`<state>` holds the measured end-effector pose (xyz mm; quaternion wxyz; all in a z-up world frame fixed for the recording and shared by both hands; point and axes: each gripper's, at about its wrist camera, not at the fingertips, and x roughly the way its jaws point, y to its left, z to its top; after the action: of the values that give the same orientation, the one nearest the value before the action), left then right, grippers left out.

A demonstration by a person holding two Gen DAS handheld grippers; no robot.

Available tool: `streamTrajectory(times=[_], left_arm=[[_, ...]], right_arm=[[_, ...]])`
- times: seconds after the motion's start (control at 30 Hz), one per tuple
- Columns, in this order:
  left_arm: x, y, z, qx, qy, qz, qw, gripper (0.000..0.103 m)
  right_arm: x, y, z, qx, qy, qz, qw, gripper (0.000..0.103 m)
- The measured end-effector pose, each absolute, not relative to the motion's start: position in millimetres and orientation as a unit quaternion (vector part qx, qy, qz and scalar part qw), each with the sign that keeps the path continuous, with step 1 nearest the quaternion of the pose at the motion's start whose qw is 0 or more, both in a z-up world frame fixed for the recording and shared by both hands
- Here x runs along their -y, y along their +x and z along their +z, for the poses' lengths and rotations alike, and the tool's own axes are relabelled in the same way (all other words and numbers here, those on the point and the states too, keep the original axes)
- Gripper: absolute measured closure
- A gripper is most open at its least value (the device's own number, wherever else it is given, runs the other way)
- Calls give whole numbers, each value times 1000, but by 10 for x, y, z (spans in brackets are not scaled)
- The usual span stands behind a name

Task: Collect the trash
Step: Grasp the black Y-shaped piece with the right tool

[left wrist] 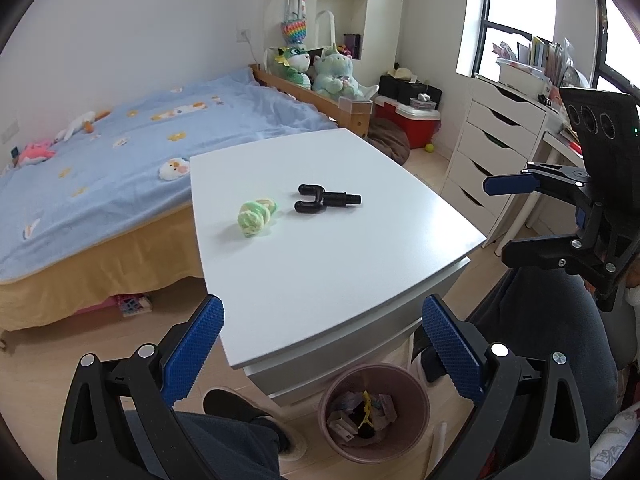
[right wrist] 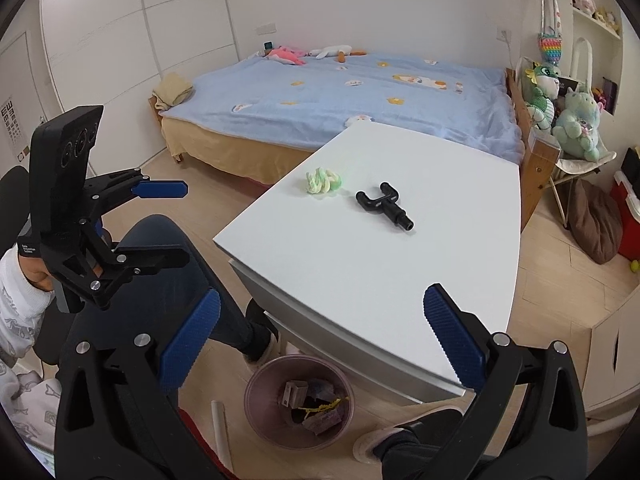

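Bed (left wrist: 120, 152) with blue blanket, standing behind and beside the table, soft toys lying near its far edge. White table (left wrist: 320, 264), low, set between the bed and the seated person; top carries two items, near each other but not touching. White drawer unit (left wrist: 488, 152), against the window wall, well apart from the table. Pink waste bin (left wrist: 332, 396), on the floor just below the table's near corner, between the person's feet; holds crumpled paper, small cartons and a yellow scrap. Left gripper (left wrist: 322, 344), held over the near table corner above the bin; blue-padded fingers (left wrist: 200, 344) spread wide, nothing between them; seen from the side in the right wrist view (right wrist: 176, 224), jaws likewise apart. Right gripper (right wrist: 320, 344), held off the table's near edge above the bin, fingers spread wide and empty; side view from the left wrist camera (left wrist: 500, 220) confirms the gap. Black forked plastic piece (left wrist: 326, 199), lying flat at the table's middle. Green-and-yellow crumpled wad (left wrist: 256, 218), on the tabletop just beside the forked piece, on the bed side.
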<state>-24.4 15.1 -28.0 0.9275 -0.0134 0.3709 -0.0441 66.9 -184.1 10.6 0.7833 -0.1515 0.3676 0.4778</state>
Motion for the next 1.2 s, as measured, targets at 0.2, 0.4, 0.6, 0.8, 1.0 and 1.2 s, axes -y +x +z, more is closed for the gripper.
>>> streamTrajectory(times=[0.2,0.4,0.6,0.8,1.0,1.2], left_arm=[[-272,-73,-243,-371,-7,-36,928,8],[-359,37,-269,-377,-14,-31,926,8],[-385,41,-311,-384,-18,-28,923,8],[-433,7,-346,-387,-24,-25,921,8],[-487,-1,-361,-390,-29,-21,920,8],[-550,-11,-382,-393,-33,-17,919,8]], right_arm=[[1611,999,114,-371,-180,479,775,3],[1290,1298,130,-368,-232,485,759,3],[911,1579,-24,-374,-290,488,734,3],[605,1814,-263,-389,-322,495,707,3],[379,1966,-440,-401,-331,505,689,4],[245,2085,-597,-425,-345,507,666,24]])
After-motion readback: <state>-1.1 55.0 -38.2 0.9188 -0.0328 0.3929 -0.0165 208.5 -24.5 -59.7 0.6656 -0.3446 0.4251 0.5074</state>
